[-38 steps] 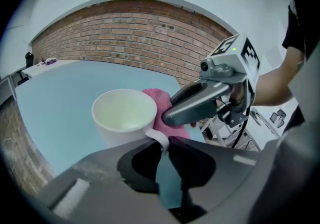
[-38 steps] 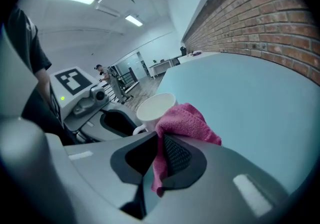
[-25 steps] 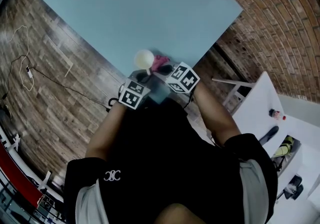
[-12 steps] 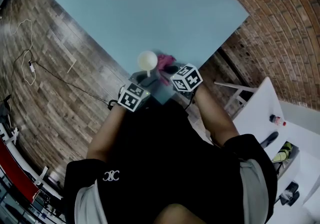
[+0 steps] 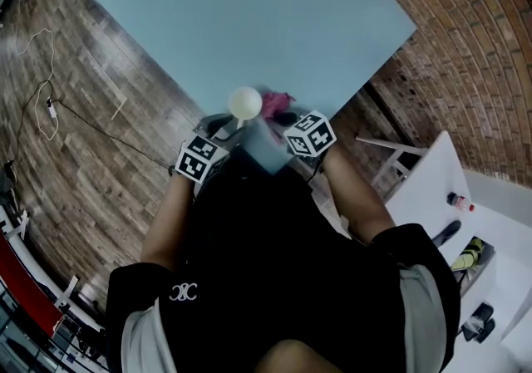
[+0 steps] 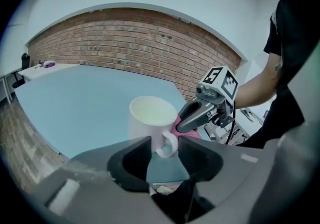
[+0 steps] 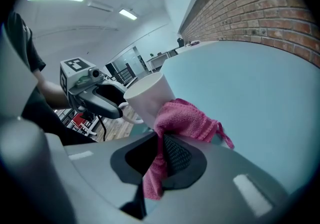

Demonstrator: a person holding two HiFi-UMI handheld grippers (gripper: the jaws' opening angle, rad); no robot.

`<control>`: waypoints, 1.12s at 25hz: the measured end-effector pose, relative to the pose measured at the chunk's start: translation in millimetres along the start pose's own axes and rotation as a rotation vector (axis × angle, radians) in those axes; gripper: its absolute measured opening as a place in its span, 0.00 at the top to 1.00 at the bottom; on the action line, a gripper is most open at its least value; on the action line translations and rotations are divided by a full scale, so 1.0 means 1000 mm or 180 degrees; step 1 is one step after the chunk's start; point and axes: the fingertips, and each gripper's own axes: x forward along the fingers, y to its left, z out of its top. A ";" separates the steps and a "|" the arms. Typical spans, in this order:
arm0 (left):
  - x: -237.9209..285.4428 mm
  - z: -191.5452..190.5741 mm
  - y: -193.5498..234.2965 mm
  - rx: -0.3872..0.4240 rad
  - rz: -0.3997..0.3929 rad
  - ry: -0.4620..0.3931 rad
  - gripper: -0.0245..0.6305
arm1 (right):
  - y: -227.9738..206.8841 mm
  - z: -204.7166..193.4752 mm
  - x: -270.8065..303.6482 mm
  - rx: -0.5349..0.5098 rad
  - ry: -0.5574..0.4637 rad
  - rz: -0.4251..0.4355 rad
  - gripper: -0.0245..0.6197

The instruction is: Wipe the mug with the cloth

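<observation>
The left gripper's [image 6: 165, 152] jaws have just spread clear of the handle [image 6: 168, 144], leaving the mug [image 6: 149, 118] standing unheld near the table [image 5: 249, 14] edge, so the right gripper [image 7: 161, 157], pinching the cloth [image 7: 184, 118] against its wall, wipes unsteadied.

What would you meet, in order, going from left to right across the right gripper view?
Left gripper (fingers just opening, handle between them) → mug → cloth.
</observation>
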 end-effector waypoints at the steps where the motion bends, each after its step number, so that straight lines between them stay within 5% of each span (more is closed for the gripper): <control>1: 0.000 -0.001 0.000 0.0048 -0.0012 0.0012 0.69 | 0.000 0.000 0.000 0.0018 0.0000 0.0000 0.90; 17: -0.009 -0.012 0.054 0.1106 -0.0170 0.0572 0.62 | 0.001 -0.002 0.001 0.0156 0.0016 -0.0068 0.90; 28: 0.017 0.017 0.038 0.1960 -0.0972 0.0911 0.38 | 0.001 -0.004 0.002 0.0172 0.0047 -0.0145 0.90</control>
